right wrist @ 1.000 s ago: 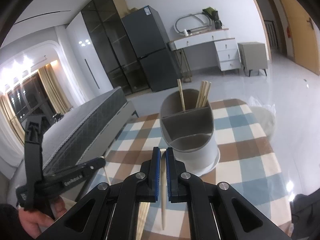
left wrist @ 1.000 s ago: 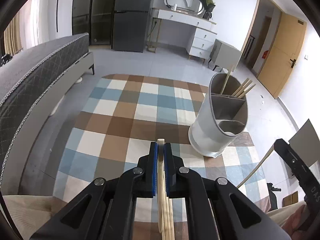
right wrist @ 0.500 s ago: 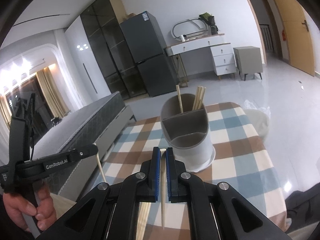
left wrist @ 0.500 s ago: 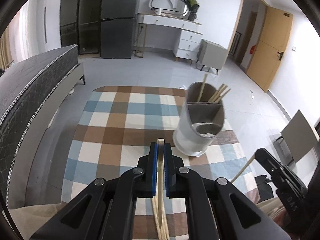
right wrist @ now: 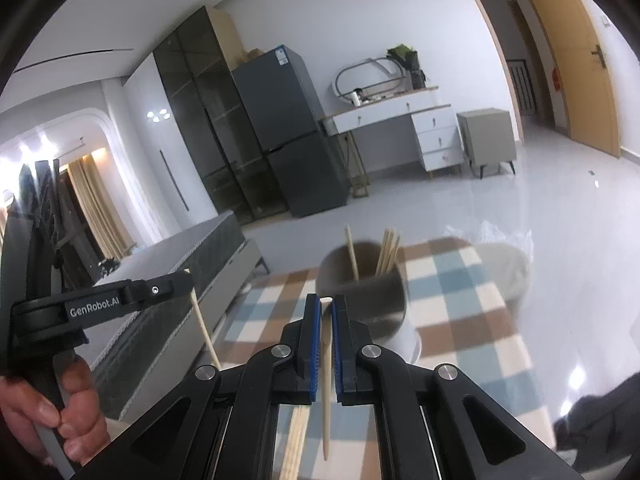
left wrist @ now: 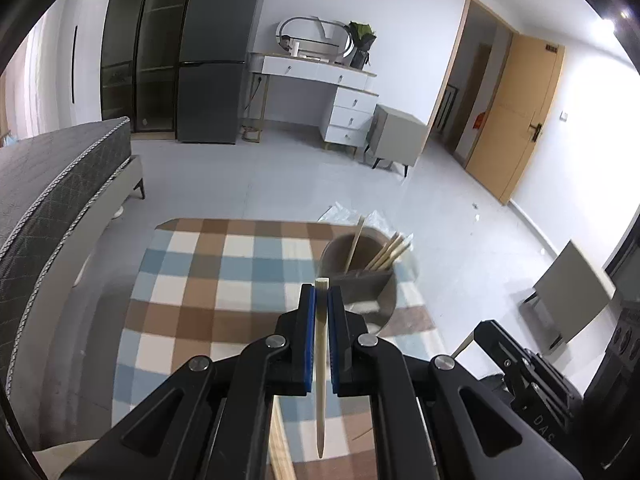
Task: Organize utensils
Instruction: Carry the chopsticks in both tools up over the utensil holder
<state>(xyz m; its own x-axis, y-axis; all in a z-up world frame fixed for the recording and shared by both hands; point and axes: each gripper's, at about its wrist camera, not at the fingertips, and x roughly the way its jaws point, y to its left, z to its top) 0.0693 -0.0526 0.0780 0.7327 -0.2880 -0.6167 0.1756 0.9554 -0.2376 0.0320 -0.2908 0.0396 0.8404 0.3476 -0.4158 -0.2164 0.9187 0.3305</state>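
The left gripper is clamped on a single wooden chopstick, whose blunt end protrudes just past the blue pads while the pointed end hangs down toward the camera. The right gripper is likewise clamped on a second chopstick, tip pointing down.

The grey utensil holder stands on the checked tablecloth, just beyond and right of the left gripper's fingertips. Its far compartment holds several upright chopsticks; the nearer compartments are partly hidden by the gripper. In the right wrist view the holder sits directly beyond the fingertips, blurred.

Surroundings: a dark mattress edge at left, a dark refrigerator, a white dressing table at the far wall, and a wooden door at right. The person's hand grips the left tool's handle. Nothing lies between either gripper and the holder.

Compared with one second ago, both grippers are higher and tilted further up: more room is visible, and the holder appears lower in each frame and motion-blurred. Both grips are unchanged.
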